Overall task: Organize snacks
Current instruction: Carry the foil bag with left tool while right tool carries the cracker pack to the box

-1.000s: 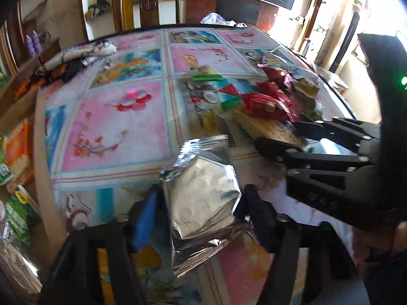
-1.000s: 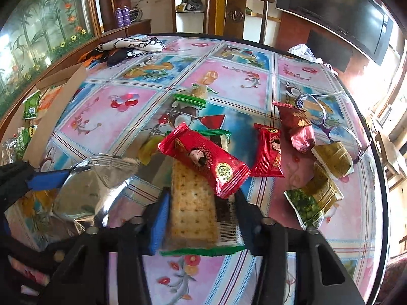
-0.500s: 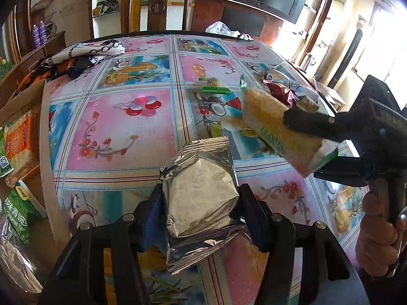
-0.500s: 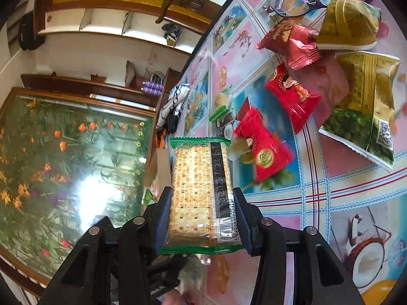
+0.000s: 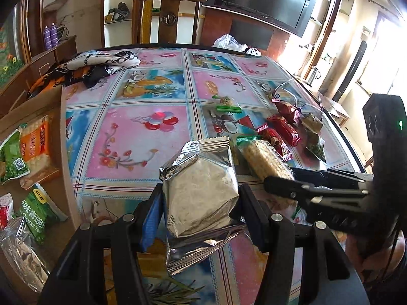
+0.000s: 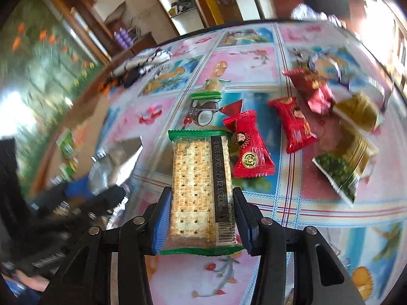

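Observation:
My left gripper [image 5: 201, 200] is shut on a silver foil snack pack [image 5: 201, 190], held above the near edge of the table. My right gripper [image 6: 202, 218] is shut on a clear cracker pack with green ends [image 6: 201, 190]. In the left wrist view the right gripper [image 5: 290, 175] reaches in from the right with the cracker pack [image 5: 262, 160] in its jaws. The right wrist view is blurred; the foil pack [image 6: 114, 162] and the left gripper show at its left. Loose on the table lie red candy packs [image 6: 250, 145], a green pea pack [image 6: 338, 172] and a gold pack [image 6: 361, 111].
A cardboard box [image 5: 33, 101] at the left edge of the table holds an orange cracker pack [image 5: 35, 147], green packs and a foil pack. A patterned cloth [image 5: 101, 63] lies at the far left of the floral tablecloth [image 5: 132, 137]. A wooden chair [image 5: 168, 17] stands behind the table.
The right gripper lifted the cracker pack off the table, swung it up and tilted, then brought it back level beside the left gripper. The left gripper closed on the foil pack.

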The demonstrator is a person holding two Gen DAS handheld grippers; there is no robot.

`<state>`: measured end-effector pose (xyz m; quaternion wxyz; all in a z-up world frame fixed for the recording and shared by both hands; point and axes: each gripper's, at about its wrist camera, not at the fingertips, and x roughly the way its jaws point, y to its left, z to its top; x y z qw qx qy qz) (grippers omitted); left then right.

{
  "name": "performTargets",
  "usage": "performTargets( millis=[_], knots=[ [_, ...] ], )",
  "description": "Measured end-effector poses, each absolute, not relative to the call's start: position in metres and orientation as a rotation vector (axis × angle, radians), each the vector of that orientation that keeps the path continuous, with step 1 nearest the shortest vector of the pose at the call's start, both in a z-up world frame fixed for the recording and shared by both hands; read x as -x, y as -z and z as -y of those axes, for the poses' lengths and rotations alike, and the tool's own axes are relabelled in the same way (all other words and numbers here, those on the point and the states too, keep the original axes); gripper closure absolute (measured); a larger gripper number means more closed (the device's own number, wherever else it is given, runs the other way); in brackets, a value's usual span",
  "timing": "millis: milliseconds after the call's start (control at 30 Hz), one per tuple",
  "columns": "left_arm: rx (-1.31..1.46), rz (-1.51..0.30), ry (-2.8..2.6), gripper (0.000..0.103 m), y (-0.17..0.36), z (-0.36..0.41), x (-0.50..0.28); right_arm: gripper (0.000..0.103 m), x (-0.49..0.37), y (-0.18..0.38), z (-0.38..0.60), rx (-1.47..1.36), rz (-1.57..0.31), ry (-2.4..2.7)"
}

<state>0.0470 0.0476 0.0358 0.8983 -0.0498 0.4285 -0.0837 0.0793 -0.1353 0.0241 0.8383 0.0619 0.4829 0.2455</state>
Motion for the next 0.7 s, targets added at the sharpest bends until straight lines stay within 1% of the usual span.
performTargets(
  millis=[367, 567, 700],
  knots=[
    [0.095, -0.867, 0.166, 0.046, -0.04, -0.05, -0.044, 0.053, -0.067, -0.022, 0.12, 0.086, -0.961, -0.446],
    [0.101, -0.852, 0.172, 0.046, -0.045, -0.052, -0.042, 0.054, -0.066, -0.022, 0.116, 0.112, -0.946, -0.428],
    [0.107, -0.84, 0.183, 0.046, -0.049, -0.054, -0.039, 0.054, -0.065, -0.025, 0.118, 0.078, -0.937, -0.443]
  ],
)
